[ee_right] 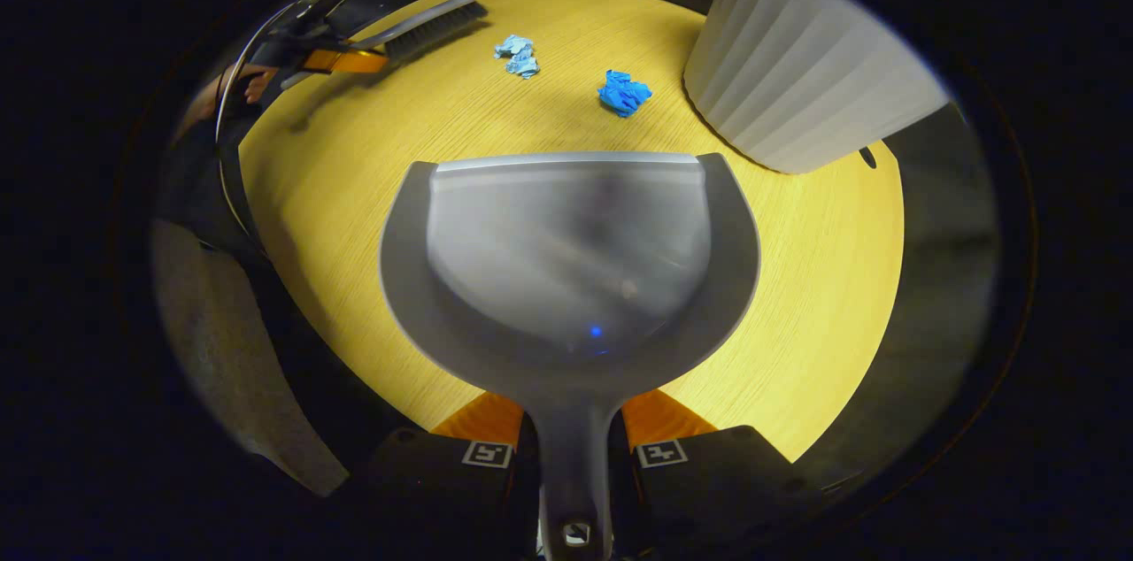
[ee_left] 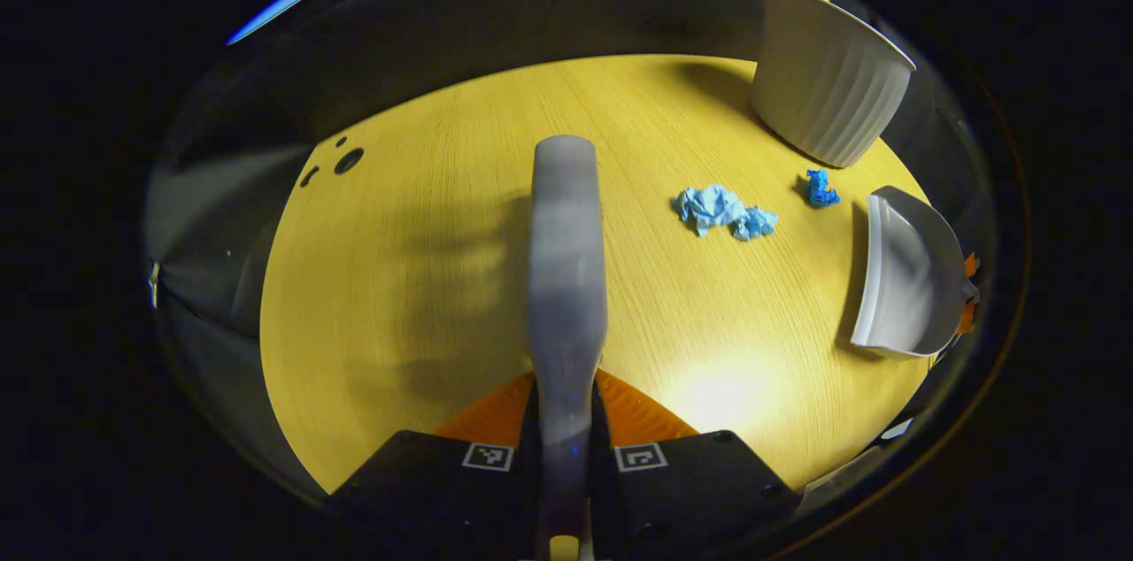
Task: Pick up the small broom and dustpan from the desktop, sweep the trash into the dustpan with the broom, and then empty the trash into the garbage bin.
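Grey plastic broom [ee_left: 566,278] clamped by handle in left gripper [ee_left: 566,419] jaws, held over yellow wooden table [ee_left: 398,278]. Grey dustpan [ee_right: 566,251] gripped in right gripper [ee_right: 571,446] jaws, mouth toward crumpled blue paper trash [ee_right: 624,92] at 12 o'clock, ready for sweep. White ribbed bin [ee_right: 797,83] at 1 o'clock for dumping.

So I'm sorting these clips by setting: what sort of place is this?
Likely a staged booth: a wooden desktop against black cloth, bearing a ribbed white bin and crumpled blue paper.
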A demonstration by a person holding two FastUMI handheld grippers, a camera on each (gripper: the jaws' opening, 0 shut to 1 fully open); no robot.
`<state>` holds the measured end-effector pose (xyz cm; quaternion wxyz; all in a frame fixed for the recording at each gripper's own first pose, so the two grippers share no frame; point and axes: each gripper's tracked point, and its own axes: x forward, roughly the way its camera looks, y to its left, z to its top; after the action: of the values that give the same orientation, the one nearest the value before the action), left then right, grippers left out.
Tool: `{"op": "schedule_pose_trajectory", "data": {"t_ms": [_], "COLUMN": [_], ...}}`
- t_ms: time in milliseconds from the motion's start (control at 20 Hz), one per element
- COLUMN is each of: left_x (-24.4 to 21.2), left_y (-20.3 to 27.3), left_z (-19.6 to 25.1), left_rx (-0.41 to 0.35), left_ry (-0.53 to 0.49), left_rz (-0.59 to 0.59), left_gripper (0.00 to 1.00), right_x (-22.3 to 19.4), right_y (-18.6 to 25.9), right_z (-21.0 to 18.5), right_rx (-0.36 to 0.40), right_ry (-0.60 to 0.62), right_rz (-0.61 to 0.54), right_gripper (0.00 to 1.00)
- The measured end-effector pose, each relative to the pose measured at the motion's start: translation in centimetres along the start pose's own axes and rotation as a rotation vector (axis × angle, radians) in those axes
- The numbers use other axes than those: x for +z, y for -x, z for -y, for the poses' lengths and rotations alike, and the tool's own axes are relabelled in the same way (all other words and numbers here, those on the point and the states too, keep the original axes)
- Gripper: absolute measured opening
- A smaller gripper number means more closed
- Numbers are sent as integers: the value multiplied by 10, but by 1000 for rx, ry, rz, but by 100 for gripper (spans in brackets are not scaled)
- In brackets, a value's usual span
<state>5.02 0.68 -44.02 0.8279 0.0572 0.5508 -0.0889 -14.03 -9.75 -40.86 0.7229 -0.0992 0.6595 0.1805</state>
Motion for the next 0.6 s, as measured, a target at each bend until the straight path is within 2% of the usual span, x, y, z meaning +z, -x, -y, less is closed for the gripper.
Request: {"op": "schedule_pose_trajectory", "data": {"t_ms": [100,300,600], "left_x": [18,30,56], "left_y": [-10,-33,-47], "left_z": [6,23,67], "left_rx": [-13,-19,-72], "left_ry": [-35,-100,-233], "left_rz": [1,-51,-39], "left_gripper": [25,27,27], "right_x": [3,6,17], "right_y": [-6,-17,-23], "right_z": [4,13,23], "right_rx": [15,46,64], "right_ry": [20,58,90], "right_rz": [-2,-9,20], "right_gripper": [36,36,36]}}
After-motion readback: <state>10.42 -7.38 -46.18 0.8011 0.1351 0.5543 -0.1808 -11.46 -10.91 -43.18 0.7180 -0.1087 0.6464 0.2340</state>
